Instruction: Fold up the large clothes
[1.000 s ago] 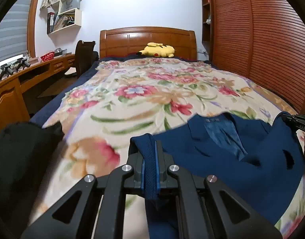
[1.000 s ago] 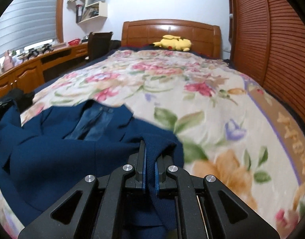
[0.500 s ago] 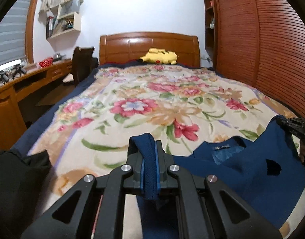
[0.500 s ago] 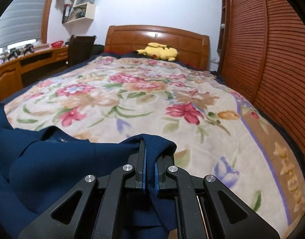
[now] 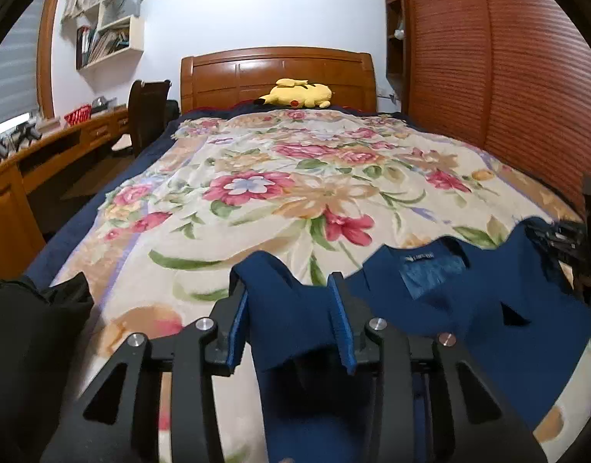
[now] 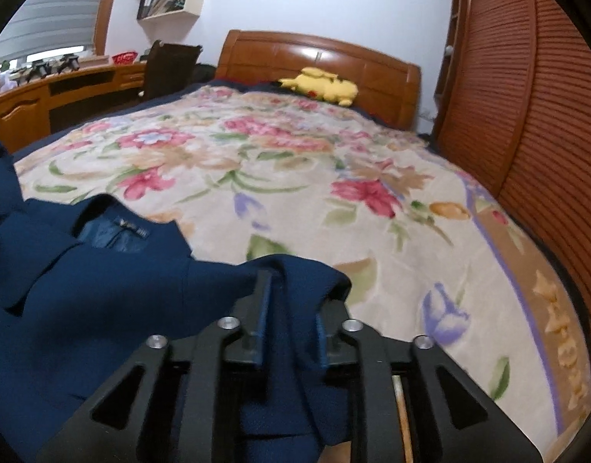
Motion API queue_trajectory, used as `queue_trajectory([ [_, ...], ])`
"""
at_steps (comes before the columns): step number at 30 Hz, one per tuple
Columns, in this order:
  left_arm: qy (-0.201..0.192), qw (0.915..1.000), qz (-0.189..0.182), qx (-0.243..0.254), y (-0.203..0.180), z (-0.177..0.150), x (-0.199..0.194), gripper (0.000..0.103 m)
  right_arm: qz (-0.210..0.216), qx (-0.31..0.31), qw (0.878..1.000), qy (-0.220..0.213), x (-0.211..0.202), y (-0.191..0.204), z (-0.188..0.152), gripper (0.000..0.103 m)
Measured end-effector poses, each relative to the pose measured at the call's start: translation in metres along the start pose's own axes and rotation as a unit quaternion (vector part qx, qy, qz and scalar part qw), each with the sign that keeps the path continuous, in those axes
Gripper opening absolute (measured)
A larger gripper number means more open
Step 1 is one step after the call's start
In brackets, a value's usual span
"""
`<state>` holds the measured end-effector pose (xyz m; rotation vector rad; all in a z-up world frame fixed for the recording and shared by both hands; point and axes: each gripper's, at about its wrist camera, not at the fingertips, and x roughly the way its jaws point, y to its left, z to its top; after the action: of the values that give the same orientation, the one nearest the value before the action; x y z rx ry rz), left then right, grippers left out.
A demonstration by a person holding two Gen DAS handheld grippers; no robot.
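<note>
2 hand-held grippers, left (image 5: pixel 291 308), right (image 6: pixel 289 316), spread, blue jacket (image 5: pixel 468 308) hem hidden, label probably unreadable

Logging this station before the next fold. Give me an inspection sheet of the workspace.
Surface: floral bedspread, flat.
Job's things: navy jacket at the near edge, collar label up.
Clutter: yellow plush by the headboard; black garment at near left.
Grippers: left gripper and right gripper both open, jacket fabric loose between the fingers.
Cables: nothing seen.
Surroundings: desk, chair, wall shelves, slatted wardrobe doors.
</note>
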<state>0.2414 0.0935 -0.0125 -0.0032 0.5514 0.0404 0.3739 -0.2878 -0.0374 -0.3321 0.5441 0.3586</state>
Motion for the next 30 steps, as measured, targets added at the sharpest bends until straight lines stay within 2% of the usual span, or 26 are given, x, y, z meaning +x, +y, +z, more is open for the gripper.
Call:
queue_trajectory([
  [1,-0.001,1.0000,0.001,0.004,-0.002,-0.001,-0.003,0.041,0.000,-0.001,1.000,0.001,0.000,0.000,-0.001,0.027],
  [3,-0.004,0.9999,-0.002,0.010,-0.009,-0.006,-0.011,0.046,-0.010,-0.003,1.000,0.000,-0.001,0.001,-0.002,0.047],
  [5,-0.004,0.9999,-0.010,0.012,-0.014,-0.013,-0.019,0.052,-0.021,0.004,1.000,-0.006,-0.004,-0.002,-0.002,0.061],
  [6,-0.004,0.9998,-0.013,0.011,-0.016,-0.017,-0.023,0.053,-0.021,0.009,1.000,-0.008,-0.005,-0.004,-0.003,0.062],
  [13,0.012,0.9995,-0.030,-0.002,-0.022,-0.042,-0.039,0.054,-0.019,0.027,0.999,-0.033,-0.018,-0.011,-0.001,0.063],
  [20,0.002,0.9993,-0.036,-0.009,-0.020,-0.052,-0.057,0.054,-0.035,0.009,0.998,-0.054,-0.030,-0.004,0.002,0.064],
  [25,-0.002,0.9992,-0.040,-0.005,-0.017,-0.056,-0.063,0.055,-0.057,-0.011,0.998,-0.034,-0.032,0.005,0.014,0.064],
  [30,0.000,0.9992,-0.040,-0.009,-0.012,-0.058,-0.063,0.055,-0.020,-0.005,0.999,-0.035,-0.058,0.014,0.034,0.064],
])
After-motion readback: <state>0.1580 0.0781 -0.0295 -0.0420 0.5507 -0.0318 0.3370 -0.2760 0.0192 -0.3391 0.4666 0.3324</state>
